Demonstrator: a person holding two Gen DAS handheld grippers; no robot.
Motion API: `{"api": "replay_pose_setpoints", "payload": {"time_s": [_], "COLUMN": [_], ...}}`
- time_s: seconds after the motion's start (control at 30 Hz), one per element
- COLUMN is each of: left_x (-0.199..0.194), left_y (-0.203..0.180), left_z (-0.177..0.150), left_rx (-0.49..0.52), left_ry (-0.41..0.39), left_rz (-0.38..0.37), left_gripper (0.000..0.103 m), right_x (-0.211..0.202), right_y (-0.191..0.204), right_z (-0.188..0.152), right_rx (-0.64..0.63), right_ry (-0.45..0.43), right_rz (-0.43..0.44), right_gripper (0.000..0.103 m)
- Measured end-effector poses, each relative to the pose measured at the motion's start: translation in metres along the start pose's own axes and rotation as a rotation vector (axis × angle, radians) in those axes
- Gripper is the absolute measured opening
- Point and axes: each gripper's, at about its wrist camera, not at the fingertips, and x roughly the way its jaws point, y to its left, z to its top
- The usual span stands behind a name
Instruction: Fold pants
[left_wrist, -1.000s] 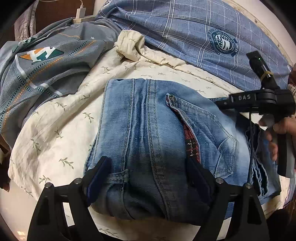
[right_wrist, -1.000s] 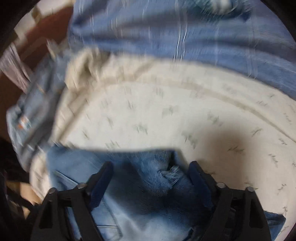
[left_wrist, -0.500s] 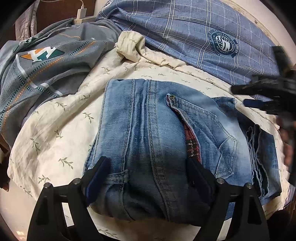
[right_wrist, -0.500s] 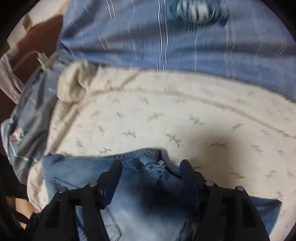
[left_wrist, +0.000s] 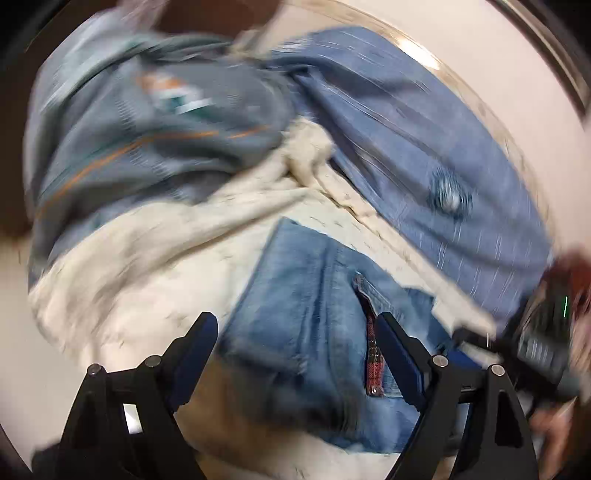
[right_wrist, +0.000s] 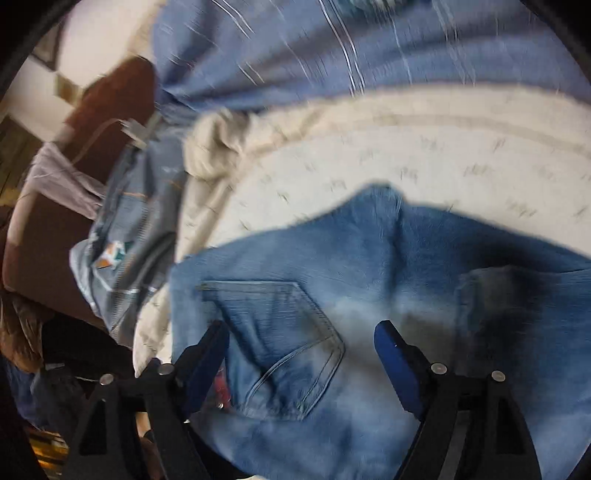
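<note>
A: Jeans (left_wrist: 317, 317) lie folded into a compact bundle on a cream sheet with small leaf sprigs (left_wrist: 155, 280). Left wrist view is smeared with blur; detail is limited.

B: Left gripper (left_wrist: 297, 336) state?

A: Jaws stand wide apart, blue pads on either side of the bundle's near end. Nothing is clamped between them. Whether the pads touch the denim — cannot tell through the blur.

B: Markers on the denim?

A: A pocket opening with red plaid lining (left_wrist: 373, 354) shows just beside the left gripper's right-hand finger. In the right wrist view a stitched back pocket (right_wrist: 273, 332) faces up, lying between the two fingers of the right gripper (right_wrist: 301, 350).

B: Right gripper?

A: Also spread open, over the jeans (right_wrist: 369, 295), no cloth pinched. Contact with the fabric is unclear. In the left wrist view the right gripper (left_wrist: 543, 343) appears at the right edge as a dark blurred body with a green light, beside the bundle's far-right side.

B: Surroundings?

A: A blue checked fabric with a round badge (left_wrist: 443, 162) lies beyond the sheet — a grey fabric with an orange and teal logo (left_wrist: 159, 122) sits to its left. Both also show in the right wrist view, the grey one (right_wrist: 122, 251) at left, the blue one (right_wrist: 332, 55) along the top. A brown surface (right_wrist: 92, 122) is at the far left.
</note>
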Motion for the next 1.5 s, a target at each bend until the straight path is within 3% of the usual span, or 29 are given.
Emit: {"api": "replay_pose_setpoints", "payload": {"time_s": [0.13,0.2,0.33,0.6,0.8,0.87,0.93,1.1,1.17,1.37,1.4,1.5], "left_x": [0.002,-0.001,0.006,0.033,0.041,0.051,0.051,0.052,0.059,0.048,0.044,0.022], "left_y": [0.039,0.032,0.015,0.005,-0.006,0.0,0.005,0.001,-0.011,-0.044,-0.056,-0.115], "left_z": [-0.02,-0.022,-0.026,-0.046,-0.044,-0.04,-0.04,-0.035,-0.028,-0.02,-0.019,-0.026], "left_rx": [-0.235,-0.211,-0.254,-0.312,-0.274,-0.294,-0.333,-0.324,-0.281,-0.106,-0.043,0.274], "left_ry": [0.138,0.128,0.2,0.29,0.26,0.263,0.254,0.242,0.242,0.195,0.175,0.059], "left_rz": [-0.082,-0.086,-0.169,-0.123,-0.081,-0.04,-0.055,-0.008,0.052,0.126,0.151,0.224], "left_gripper": [0.087,0.087,0.087,0.087,0.087,0.087,0.087,0.083,0.041,0.027,0.026,0.021], "right_x": [-0.01,-0.017,-0.026,-0.042,-0.043,-0.044,-0.045,-0.048,-0.047,-0.039,-0.038,-0.044], "right_y": [-0.007,-0.018,-0.027,-0.047,-0.054,-0.053,-0.054,-0.059,-0.06,-0.07,-0.073,-0.08], "right_z": [-0.044,-0.067,-0.096,-0.109,-0.11,-0.111,-0.112,-0.113,-0.113,-0.112,-0.112,-0.112], "right_rx": [0.026,0.042,0.035,0.053,0.07,0.065,0.066,0.077,0.084,0.142,0.152,0.201], "right_ry": [-0.041,-0.065,-0.1,-0.149,-0.15,-0.153,-0.155,-0.164,-0.164,-0.134,-0.127,-0.153], "right_rz": [0.079,0.115,0.166,0.255,0.297,0.297,0.298,0.307,0.311,0.361,0.367,0.404], "right_gripper": [0.084,0.084,0.084,0.084,0.084,0.084,0.084,0.084,0.084,0.084,0.084,0.084]}}
